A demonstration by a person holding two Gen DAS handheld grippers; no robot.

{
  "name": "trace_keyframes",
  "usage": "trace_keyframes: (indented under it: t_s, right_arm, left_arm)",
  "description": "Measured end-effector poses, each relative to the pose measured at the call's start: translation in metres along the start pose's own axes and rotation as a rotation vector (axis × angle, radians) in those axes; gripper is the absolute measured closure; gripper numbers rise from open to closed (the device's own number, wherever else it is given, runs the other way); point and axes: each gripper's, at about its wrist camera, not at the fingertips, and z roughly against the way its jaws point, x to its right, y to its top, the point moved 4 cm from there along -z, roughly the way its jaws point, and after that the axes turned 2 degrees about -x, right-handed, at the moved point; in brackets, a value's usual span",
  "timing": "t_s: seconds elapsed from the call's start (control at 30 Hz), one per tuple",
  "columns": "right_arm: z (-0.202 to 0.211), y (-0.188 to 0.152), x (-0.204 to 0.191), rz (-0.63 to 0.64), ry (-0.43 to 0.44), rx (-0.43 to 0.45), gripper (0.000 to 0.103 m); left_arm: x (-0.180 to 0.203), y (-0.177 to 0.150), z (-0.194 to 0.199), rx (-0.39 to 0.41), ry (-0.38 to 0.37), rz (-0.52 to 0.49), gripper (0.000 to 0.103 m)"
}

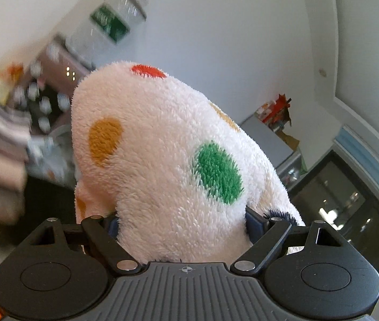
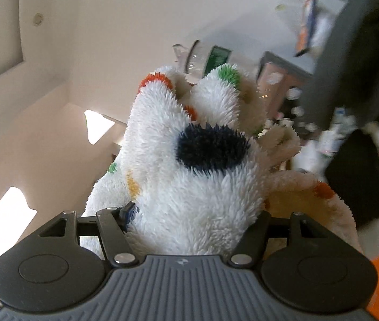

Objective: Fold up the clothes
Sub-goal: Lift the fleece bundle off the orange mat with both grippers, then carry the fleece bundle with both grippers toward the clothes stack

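The spotted fleece garment (image 1: 162, 147) bulges toward twelve o'clock from between each gripper's jaws. Left gripper (image 1: 181, 224) and right gripper (image 2: 192, 219) are both clamped on thick bunches. It looks soft, light and limp, best gripped at edges.

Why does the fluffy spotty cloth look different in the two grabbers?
The left gripper holds a smooth, rounded bunch of the fleece garment showing green, orange and red spots. The right gripper holds a shaggier, lumpier bunch with folds poking up and a big dark navy spot in front. Both sets of jaws are filled with the same white spotted fleece, raised up toward the walls.
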Motion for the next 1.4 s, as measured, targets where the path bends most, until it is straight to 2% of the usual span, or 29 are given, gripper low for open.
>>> trace_keyframes:
  t_s: [0.13, 0.33, 0.5, 0.63, 0.77, 0.83, 0.93, 1.07, 1.2, 1.4]
  right_arm:
    - [-0.075, 0.001, -0.018, -0.010, 0.045, 0.016, 0.032]
    - [-0.196, 0.015, -0.028, -0.006, 0.042, 0.013, 0.032]
    - [-0.279, 0.022, -0.008, -0.003, 0.021, -0.004, 0.030]
    - [-0.319, 0.009, 0.040, -0.053, -0.028, -0.039, 0.028]
    - [-0.337, -0.017, 0.112, -0.055, -0.199, -0.085, 0.028]
    - [-0.336, -0.026, 0.134, -0.066, -0.227, -0.101, 0.027]
    - [-0.331, -0.036, 0.147, -0.048, -0.233, -0.124, 0.023]
    - [-0.335, -0.035, 0.123, 0.074, -0.271, -0.153, 0.017]
    - [-0.331, -0.033, 0.099, 0.198, -0.338, -0.171, 0.016]
    - [-0.320, -0.027, 0.082, 0.316, -0.410, -0.145, 0.014]
  left_arm:
    - [-0.018, 0.067, 0.026, 0.031, 0.011, -0.040, 0.016]
    - [-0.072, 0.157, 0.042, 0.069, 0.035, -0.039, 0.016]
    - [-0.139, 0.200, 0.040, 0.091, 0.063, -0.028, 0.015]
    - [-0.216, 0.198, 0.034, 0.076, 0.107, 0.041, 0.015]
    - [-0.296, 0.167, 0.029, 0.034, 0.231, 0.070, 0.016]
    - [-0.320, 0.155, 0.034, 0.048, 0.253, 0.068, 0.016]
    - [-0.331, 0.150, 0.043, 0.075, 0.248, 0.032, 0.013]
    - [-0.325, 0.153, 0.048, 0.081, 0.261, -0.034, 0.011]
    - [-0.313, 0.164, 0.053, 0.092, 0.276, -0.094, 0.010]
    - [-0.294, 0.175, 0.063, 0.130, 0.287, -0.154, 0.006]
